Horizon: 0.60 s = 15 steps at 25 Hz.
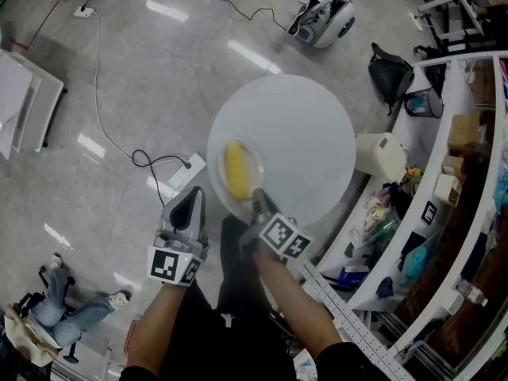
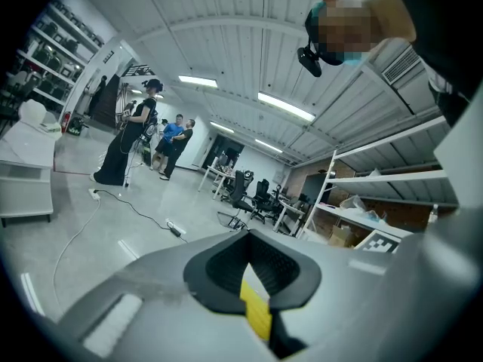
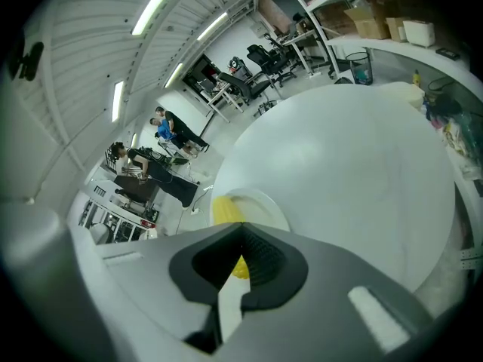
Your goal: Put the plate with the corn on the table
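Observation:
A white plate (image 1: 256, 158) carrying a yellow corn cob (image 1: 235, 171) sits at the left near edge of the round white table (image 1: 305, 129). My right gripper (image 1: 259, 202) reaches to the plate's near rim and is shut on it. In the right gripper view the plate (image 3: 269, 203) and corn (image 3: 225, 210) lie just beyond the closed jaws of the right gripper (image 3: 241, 237), with the thin white rim pinched between them. My left gripper (image 1: 190, 198) hangs left of the table, off its edge, shut and empty. In its own view the left gripper (image 2: 247, 233) points up toward the ceiling.
A white appliance (image 1: 381, 155) stands by the table's right side, in front of curved shelves (image 1: 444, 181) crowded with boxes. A power strip (image 1: 187, 172) and cables lie on the floor to the left. A black bag (image 1: 390, 73) and a wheeled machine (image 1: 324, 14) sit farther off. People (image 2: 133, 139) stand far away.

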### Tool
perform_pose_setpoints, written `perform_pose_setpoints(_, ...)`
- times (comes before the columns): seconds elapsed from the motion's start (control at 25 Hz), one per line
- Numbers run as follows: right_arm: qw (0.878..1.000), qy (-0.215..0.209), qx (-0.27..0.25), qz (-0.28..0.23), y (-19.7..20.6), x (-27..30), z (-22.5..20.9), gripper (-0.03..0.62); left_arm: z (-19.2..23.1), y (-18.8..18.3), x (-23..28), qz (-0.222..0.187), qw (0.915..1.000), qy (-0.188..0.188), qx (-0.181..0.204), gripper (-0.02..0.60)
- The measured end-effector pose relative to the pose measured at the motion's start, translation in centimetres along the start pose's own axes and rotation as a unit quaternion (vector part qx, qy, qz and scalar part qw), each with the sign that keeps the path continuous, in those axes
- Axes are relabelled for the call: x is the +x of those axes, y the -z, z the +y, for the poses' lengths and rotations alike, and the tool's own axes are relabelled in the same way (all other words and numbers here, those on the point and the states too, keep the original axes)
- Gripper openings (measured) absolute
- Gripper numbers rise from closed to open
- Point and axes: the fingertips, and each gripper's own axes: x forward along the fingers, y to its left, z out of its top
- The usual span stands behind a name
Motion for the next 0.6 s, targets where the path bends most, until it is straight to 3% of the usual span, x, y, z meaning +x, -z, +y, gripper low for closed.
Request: perform_pose_setpoints(0.6, 0.999, -0.011, -0.035, 0.011, 0.1, -2.0, 3.0, 0.009, -2.5, -3.0, -0.6, -0.005, 0.9999, 0.013, 0.005, 0.002)
